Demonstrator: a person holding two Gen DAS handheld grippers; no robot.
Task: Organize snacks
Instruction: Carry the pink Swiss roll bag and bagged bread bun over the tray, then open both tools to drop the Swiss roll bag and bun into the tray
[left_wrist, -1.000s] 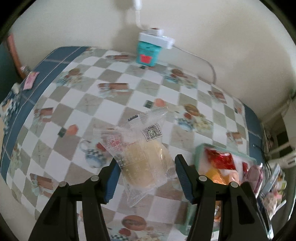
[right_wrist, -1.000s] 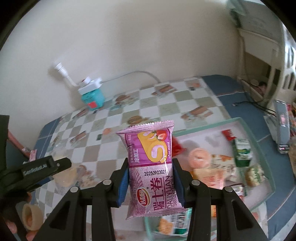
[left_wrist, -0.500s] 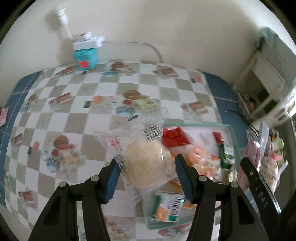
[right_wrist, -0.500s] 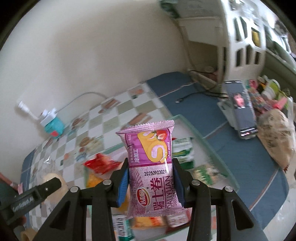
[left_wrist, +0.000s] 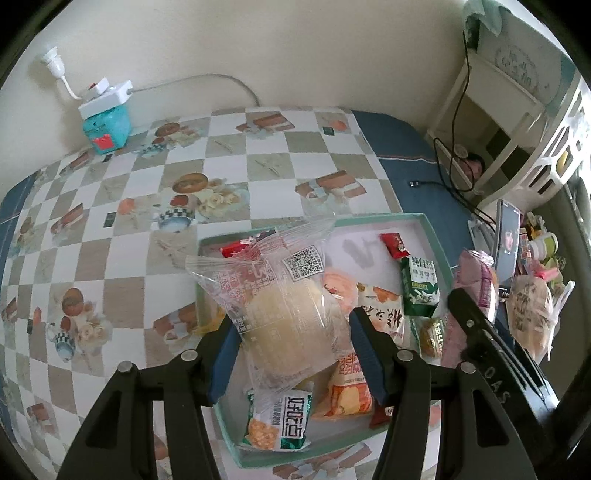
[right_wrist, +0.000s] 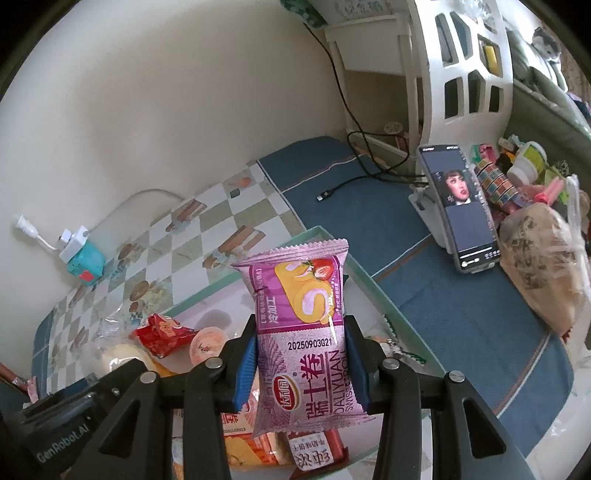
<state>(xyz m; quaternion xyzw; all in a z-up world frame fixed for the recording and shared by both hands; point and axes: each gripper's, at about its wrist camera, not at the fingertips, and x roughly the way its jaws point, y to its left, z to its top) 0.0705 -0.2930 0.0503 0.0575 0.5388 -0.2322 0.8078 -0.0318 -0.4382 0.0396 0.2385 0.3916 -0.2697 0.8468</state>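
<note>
Above the tray (left_wrist: 430, 229), left gripper (left_wrist: 291, 354) clamped on clear bun packet (left_wrist: 280, 310) — right gripper (right_wrist: 301, 365) clamped on purple roll packet (right_wrist: 299, 332).

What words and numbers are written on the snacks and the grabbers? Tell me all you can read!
"20250903G21" on the purple Swiss roll packet in the right tool.
"DALIYUAN SWISS ROLL" lower on the same packet.
"GenRobot.AI" on the left tool's body, seen from the right wrist view.
QR code, no readable words, on the clear cake packet in the left tool.
Chinese print on the green packet and the other tray snacks: too small to read.
</note>
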